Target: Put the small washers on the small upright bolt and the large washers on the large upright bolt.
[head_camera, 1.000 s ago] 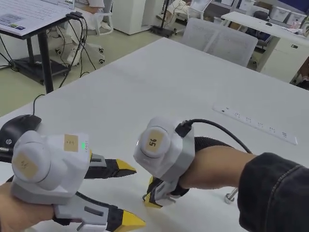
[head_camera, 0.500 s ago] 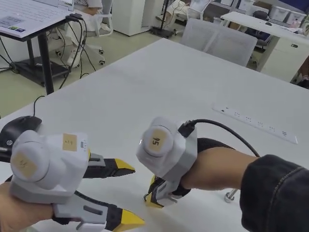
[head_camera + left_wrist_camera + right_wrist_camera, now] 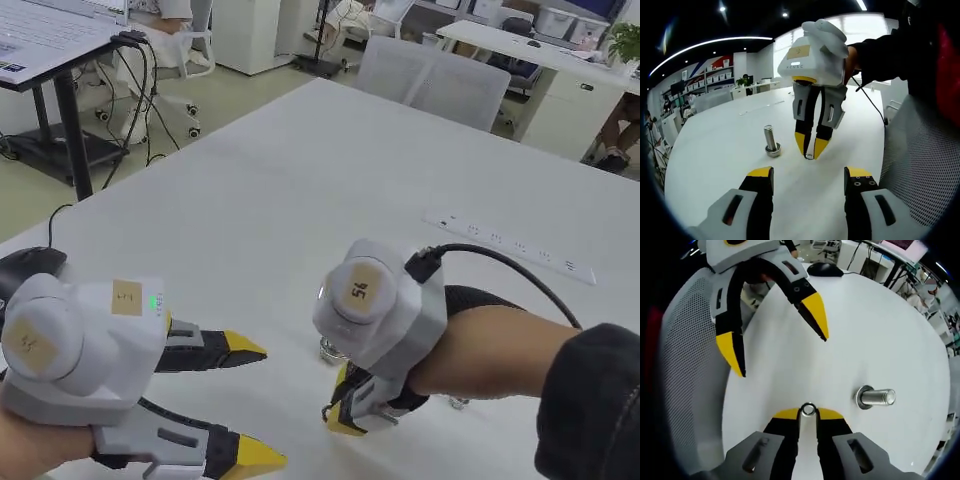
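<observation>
White flat surface (image 3: 300, 200) carries everything. The left hand-held gripper (image 3: 252, 402), white body with black jaws and yellow tips, sits low at the near left. Its jaws are spread wide with nothing between them. It points in at the work from the side, which I judge as parked clear so the other one has room.

The right hand-held gripper (image 3: 343, 418), same build with a black cable at the back, is tipped steeply nose-down over the surface. Its jaws are pinched almost together on a small silver metal ring washer (image 3: 808, 410). The washer is held by its edge at the very tips, so the hole stays free (needed, I think, for it to slip over a shank). In the left gripper view it hangs at or just above the surface, and I cannot tell whether it touches.

A silver steel bolt (image 3: 771, 140) stands upright near the right hand-held gripper's tips but apart from them. Its shank points up, so it serves as a peg. The wider ring at its foot could be its own head or a washer already on; cannot tell. Nor can I tell if this is the small or the large bolt.

Step judged: washer gripped, not yet over the bolt. The next move calls for raising it above the shank top, levelling it and centring the hole. Risk: the edge grip is thin, so the washer may twist or drop.
</observation>
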